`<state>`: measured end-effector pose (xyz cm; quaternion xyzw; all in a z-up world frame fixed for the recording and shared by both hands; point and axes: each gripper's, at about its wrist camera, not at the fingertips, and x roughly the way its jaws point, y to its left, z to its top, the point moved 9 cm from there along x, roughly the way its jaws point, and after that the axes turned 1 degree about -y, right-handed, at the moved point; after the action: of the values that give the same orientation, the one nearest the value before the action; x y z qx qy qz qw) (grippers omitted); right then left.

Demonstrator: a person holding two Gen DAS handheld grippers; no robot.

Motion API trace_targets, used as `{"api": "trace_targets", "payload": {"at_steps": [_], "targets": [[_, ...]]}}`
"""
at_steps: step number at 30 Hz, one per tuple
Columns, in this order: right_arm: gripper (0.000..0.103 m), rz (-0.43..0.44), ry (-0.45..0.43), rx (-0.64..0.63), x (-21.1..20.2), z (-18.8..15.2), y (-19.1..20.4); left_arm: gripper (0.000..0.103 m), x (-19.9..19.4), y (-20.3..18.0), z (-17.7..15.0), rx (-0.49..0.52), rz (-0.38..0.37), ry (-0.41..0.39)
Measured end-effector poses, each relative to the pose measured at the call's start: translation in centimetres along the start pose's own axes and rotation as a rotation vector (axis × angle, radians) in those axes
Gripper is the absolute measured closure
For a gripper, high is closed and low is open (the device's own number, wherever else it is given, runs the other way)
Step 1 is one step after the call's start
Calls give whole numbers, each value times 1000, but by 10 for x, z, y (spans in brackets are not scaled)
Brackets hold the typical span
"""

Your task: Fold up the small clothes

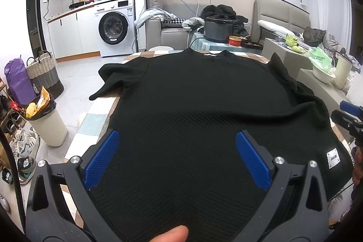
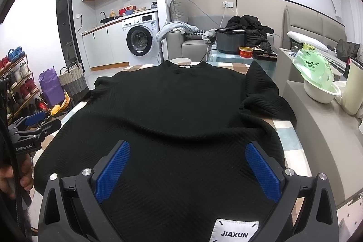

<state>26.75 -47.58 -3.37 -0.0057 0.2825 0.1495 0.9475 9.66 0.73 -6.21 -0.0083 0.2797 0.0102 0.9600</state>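
**Black top spread out on the bench, both claws wide apart over the hem**

So the black ribbed top [image 1: 199, 101] is lying flat on the checkered bench [image 1: 95, 124], neckline at the far end, hem nearest the cameras. One sleeve hangs off the left edge; the other is bunched up on the right side. The white JIAXUN label [image 2: 236, 231] sits at the hem by the right claw [image 2: 187, 151]. The left claw [image 1: 178, 140] hovers over the hem's other half. Both have their blue pads spread wide, gripping nothing. A fingertip [image 1: 169, 234] pokes in at the bottom of the left view.
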Motion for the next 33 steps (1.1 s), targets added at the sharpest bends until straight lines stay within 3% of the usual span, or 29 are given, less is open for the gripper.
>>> {"api": "trace_targets", "payload": {"at_steps": [33], "targets": [[0, -25, 1, 40, -4, 10, -12, 1, -10, 1, 8, -32, -5, -3]]}}
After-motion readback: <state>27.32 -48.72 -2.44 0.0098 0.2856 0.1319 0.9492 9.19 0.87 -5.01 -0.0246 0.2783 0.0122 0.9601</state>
